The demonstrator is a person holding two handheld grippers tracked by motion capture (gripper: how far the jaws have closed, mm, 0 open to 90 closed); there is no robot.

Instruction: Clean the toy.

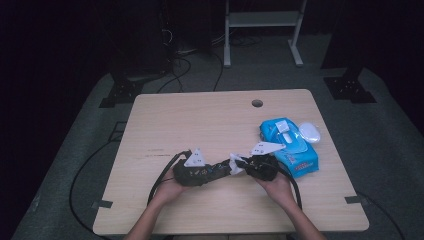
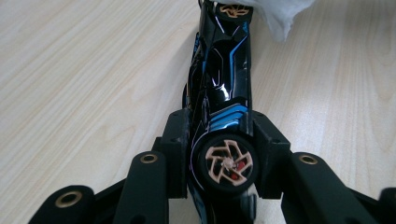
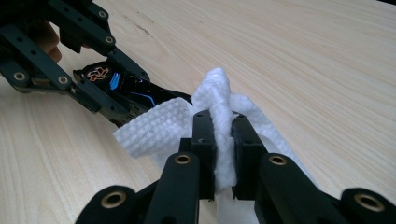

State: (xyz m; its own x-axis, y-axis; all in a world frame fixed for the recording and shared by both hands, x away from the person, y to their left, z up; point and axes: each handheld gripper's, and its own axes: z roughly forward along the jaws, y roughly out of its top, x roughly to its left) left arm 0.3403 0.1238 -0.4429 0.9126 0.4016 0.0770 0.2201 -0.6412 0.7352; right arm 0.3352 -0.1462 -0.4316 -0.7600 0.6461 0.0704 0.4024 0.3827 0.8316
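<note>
A black toy car (image 2: 223,84) with blue trim and gold-spoked wheels lies on its side between the jaws of my left gripper (image 2: 220,140), which is shut on its rear end. In the right gripper view the car (image 3: 123,93) sits left of centre, its front under a white wet wipe (image 3: 219,116). My right gripper (image 3: 223,140) is shut on a bunched fold of that wipe. From above, the left gripper (image 1: 220,167) and the right gripper (image 1: 242,164) meet tip to tip at the front middle of the table, with the wipe (image 1: 235,165) pressed against the car (image 1: 217,167).
A blue pack of wet wipes (image 1: 290,142) with a white lid (image 1: 310,132) lies just right of my right hand. The light wood table (image 1: 200,120) has a cable hole (image 1: 257,103) at the back. Cables trail off the near edge.
</note>
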